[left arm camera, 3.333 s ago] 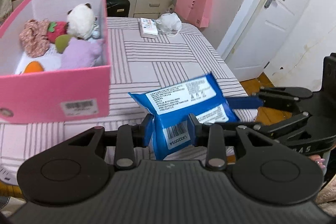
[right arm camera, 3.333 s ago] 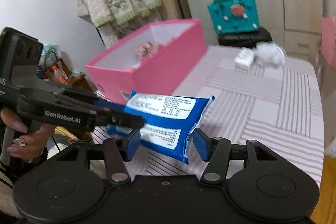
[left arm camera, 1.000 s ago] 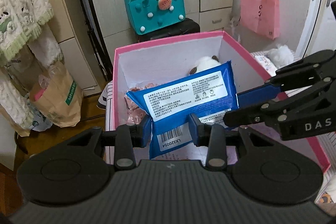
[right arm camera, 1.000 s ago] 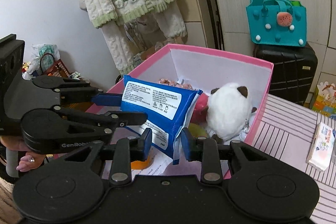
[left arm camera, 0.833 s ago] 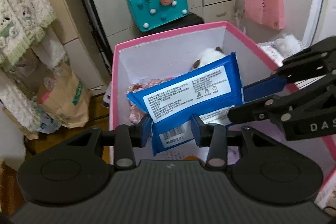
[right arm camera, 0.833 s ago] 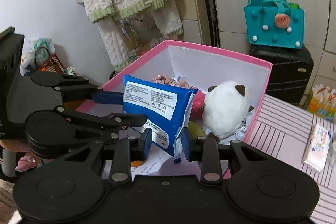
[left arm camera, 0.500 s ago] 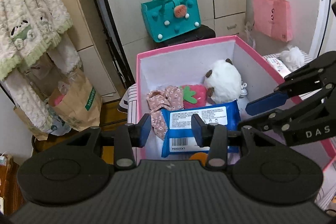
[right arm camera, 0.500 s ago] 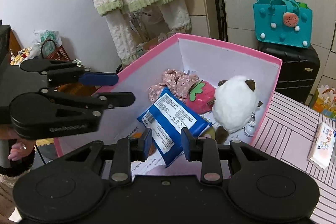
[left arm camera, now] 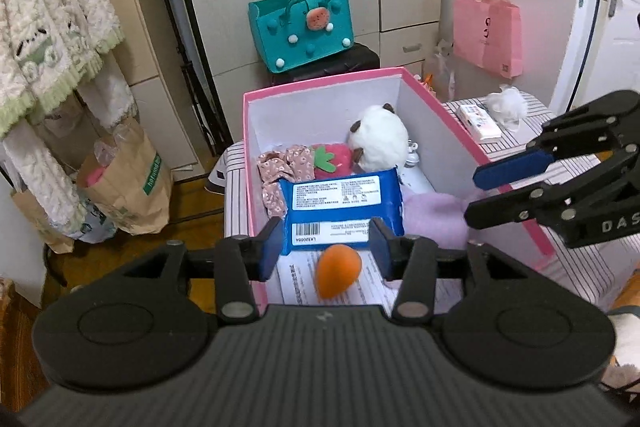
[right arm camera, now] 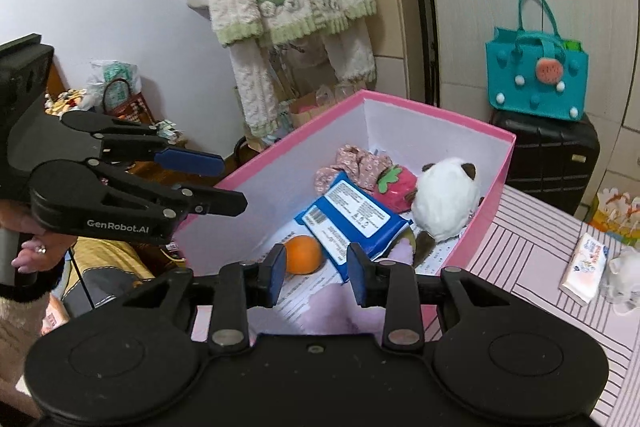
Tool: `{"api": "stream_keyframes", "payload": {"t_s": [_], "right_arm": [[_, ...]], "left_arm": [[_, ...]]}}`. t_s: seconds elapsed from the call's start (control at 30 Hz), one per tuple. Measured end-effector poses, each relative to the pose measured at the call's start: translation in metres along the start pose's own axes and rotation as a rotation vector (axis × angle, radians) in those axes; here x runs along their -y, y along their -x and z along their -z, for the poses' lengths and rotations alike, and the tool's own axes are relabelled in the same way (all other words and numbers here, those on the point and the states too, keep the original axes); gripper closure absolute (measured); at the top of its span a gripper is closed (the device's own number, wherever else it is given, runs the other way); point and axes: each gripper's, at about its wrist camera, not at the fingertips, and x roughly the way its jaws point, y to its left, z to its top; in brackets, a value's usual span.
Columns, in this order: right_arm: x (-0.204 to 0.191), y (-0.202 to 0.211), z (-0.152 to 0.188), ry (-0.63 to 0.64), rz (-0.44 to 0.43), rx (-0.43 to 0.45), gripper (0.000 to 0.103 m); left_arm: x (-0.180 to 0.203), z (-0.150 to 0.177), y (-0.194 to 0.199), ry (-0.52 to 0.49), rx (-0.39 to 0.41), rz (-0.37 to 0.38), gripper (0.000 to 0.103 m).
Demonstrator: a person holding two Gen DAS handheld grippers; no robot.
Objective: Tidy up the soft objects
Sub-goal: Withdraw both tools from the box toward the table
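Observation:
The blue wet-wipe pack [left arm camera: 340, 215] lies inside the pink box [left arm camera: 496, 171], on top of the soft toys; it also shows in the right wrist view [right arm camera: 352, 219]. Around it are a white plush [left arm camera: 380, 143], a strawberry toy [left arm camera: 330, 165], a floral cloth [left arm camera: 280, 171], a lilac plush [left arm camera: 436, 215] and an orange toy [left arm camera: 338, 269]. My left gripper [left arm camera: 326, 251] is open and empty above the box's near end. My right gripper [right arm camera: 316, 273] is open and empty above the box; it shows at the right of the left wrist view [left arm camera: 508, 187].
The box stands on a striped table [right arm camera: 532, 267]. A small tissue pack [right arm camera: 582, 267] and a white puff [left arm camera: 506, 105] lie on the table beyond the box. A teal bag [left arm camera: 300, 27] on a black suitcase stands behind. Clothes hang at the left.
Both grippers carried the blue pack from the table to over the box, opened and let it drop among the toys. They have since drawn back above the box.

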Motion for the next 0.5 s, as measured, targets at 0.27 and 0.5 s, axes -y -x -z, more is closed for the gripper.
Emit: {"api": "stream_keyframes", "payload": {"t_s": [0.27, 0.5], "right_arm": [[-0.017, 0.035, 0.006, 0.028, -0.011, 0.029, 0.059], [-0.024, 0.066, 0.018, 0.025, -0.046, 0.018, 0.055]], "left_arm": [[0.016, 0.005, 0.04, -0.028, -0.031, 0.043, 0.049], [0.029, 0.007, 0.067, -0.05, -0.09, 0.096, 0.044]]}}
